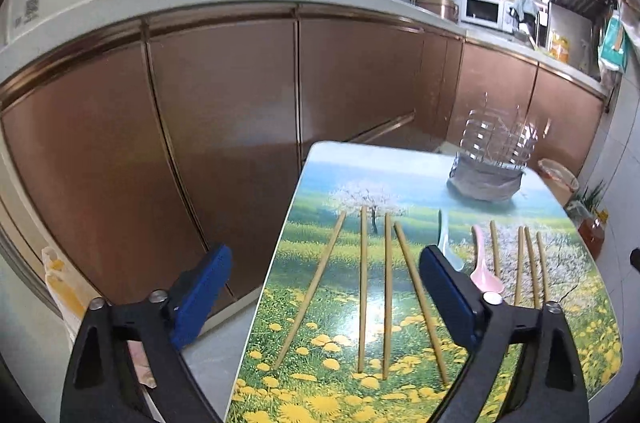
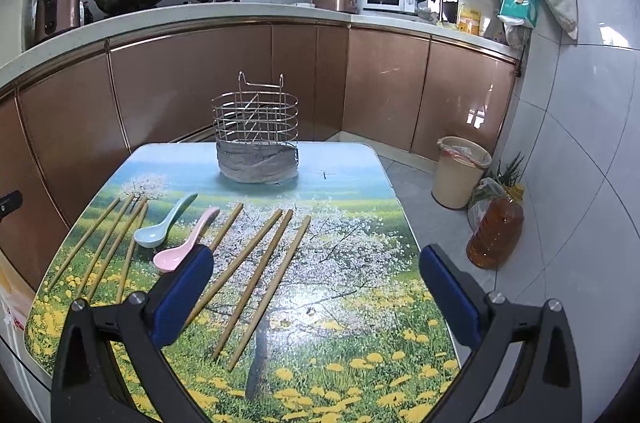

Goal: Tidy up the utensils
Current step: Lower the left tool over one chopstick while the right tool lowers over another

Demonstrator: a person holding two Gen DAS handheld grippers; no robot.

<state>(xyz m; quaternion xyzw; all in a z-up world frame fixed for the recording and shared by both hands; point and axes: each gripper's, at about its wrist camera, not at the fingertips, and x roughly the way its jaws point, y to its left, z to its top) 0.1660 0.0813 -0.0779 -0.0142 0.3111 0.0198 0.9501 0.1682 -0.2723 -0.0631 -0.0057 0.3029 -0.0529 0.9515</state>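
Nothing is picked up yet: eight chopsticks [image 2: 256, 283] and two spoons [image 2: 188, 247] lie mid-frame on the table [image 2: 360, 303], wire holder [image 2: 256, 131] above. Both the left gripper [image 1: 324, 299] and the right gripper [image 2: 316, 299] gape wide, empty. Next likely calls for lowering onto one chopstick.

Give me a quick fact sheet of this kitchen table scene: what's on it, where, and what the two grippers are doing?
Surface: table with a printed flower-meadow top
Container: wire metal utensil basket, upright at the far end, nothing visible inside
Spoons: pale blue ceramic spoon and pink ceramic spoon, lying side by side
Chopsticks: eight bamboo chopsticks, four left of the spoons, four right, all flat
Left gripper: open, holding nothing
Right gripper: open, holding nothing
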